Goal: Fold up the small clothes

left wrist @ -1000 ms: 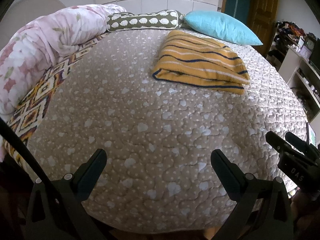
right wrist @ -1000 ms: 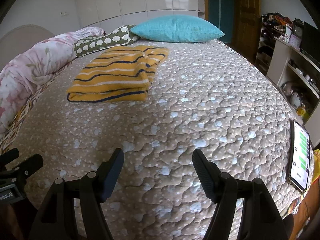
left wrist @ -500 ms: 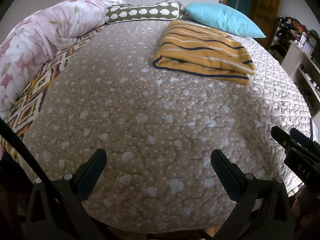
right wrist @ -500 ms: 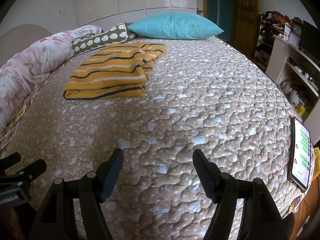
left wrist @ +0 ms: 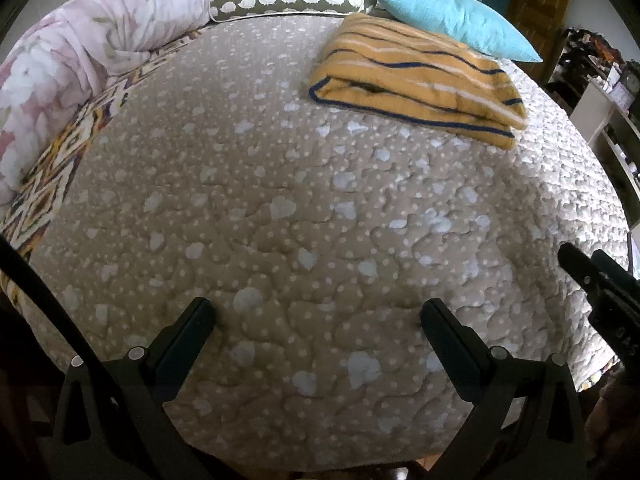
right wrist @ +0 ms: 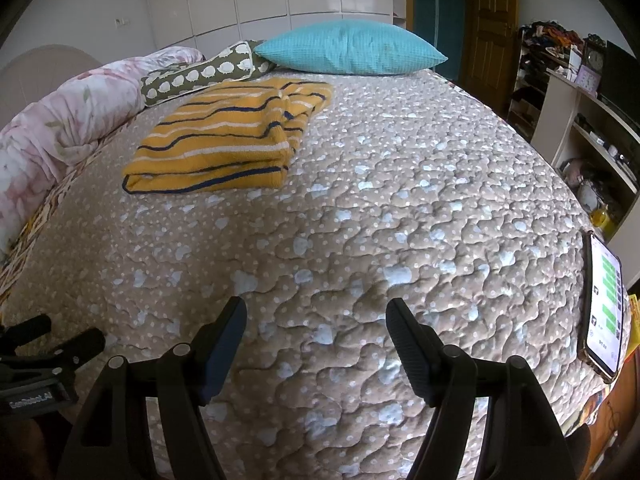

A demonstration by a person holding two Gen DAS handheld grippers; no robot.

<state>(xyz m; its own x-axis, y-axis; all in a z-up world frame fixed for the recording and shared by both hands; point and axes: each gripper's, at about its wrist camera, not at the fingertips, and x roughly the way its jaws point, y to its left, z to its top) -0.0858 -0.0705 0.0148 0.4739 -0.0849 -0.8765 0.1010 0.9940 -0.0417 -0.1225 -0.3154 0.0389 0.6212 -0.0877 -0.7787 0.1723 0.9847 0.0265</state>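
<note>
A: Where is the garment?

B: The yellow garment (right wrist: 224, 144) with dark and white stripes lies folded flat on the quilt (right wrist: 400, 220), toward the bed's far edge. It sits just in front of the teal pillow (right wrist: 352, 50) and the olive sheep-print pillow (right wrist: 200, 74), both at that far edge. In the left wrist view the garment (left wrist: 416, 80) is at the upper right, its folded navy-trimmed edge facing the camera.

A: Is anything holding it?

B: No. Both tools are well apart from it, over the near edge of the bed.

A: State of the left gripper (left wrist: 316, 316)?

B: Its two black fingers stand wide apart, with only bare quilt (left wrist: 280, 200) between them.

A: And the right gripper (right wrist: 316, 312)?

B: The same: fingers spread wide, nothing between them, just quilt below. The right gripper's tips also show at the right border of the left wrist view, and the left one's at the lower left of the right wrist view.

A: What else is on the bed?

B: A rolled pink floral duvet (left wrist: 80, 48) runs along the left edge, over a strip of patterned fabric (left wrist: 52, 168). A phone (right wrist: 604, 304) with a lit screen lies at the right edge, near the front corner.

A: Beyond the bed?

B: White shelves (right wrist: 580, 128) with clutter to the right, and a wooden door (right wrist: 488, 20) behind the teal pillow.
</note>
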